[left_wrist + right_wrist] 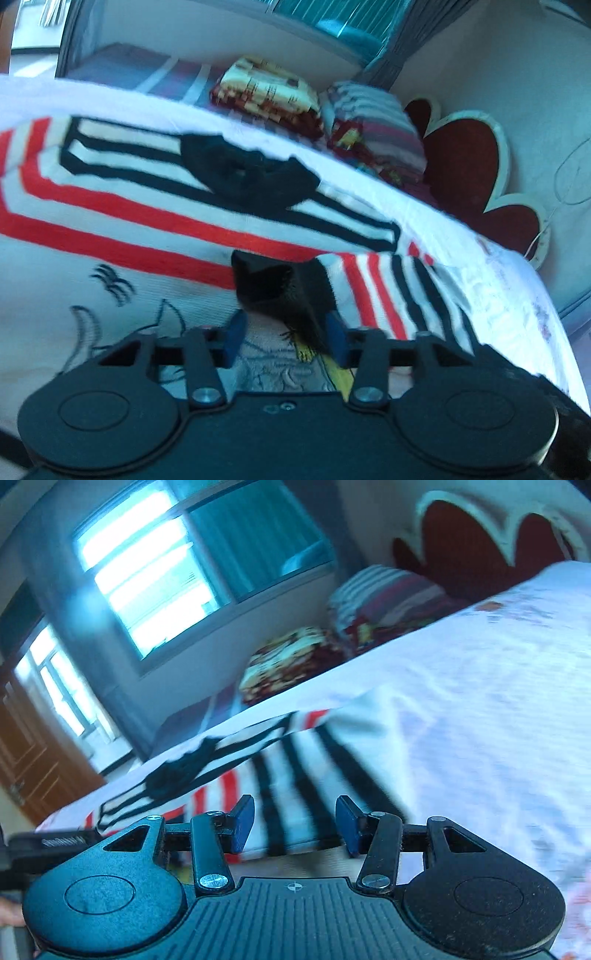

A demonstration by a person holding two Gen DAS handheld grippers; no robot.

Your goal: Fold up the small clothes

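Observation:
A small white sweater (129, 206) with red and black stripes, a black collar (243, 177) and a cartoon print lies on the bed. One striped sleeve is folded over its front. My left gripper (286, 341) is open right over the sweater's front, its blue pads (234, 338) apart. The black tip of the other gripper (280, 284) juts in just ahead of it. My right gripper (295, 823) is open low over the striped sleeve (295, 775), holding nothing. The collar also shows in the right wrist view (173, 775).
The bed has a white floral sheet (480, 701). Folded blankets (269, 96) and a striped pillow (373, 125) lie by a red headboard (465, 162). A window (147, 572) and a wooden door (33, 746) are to the left.

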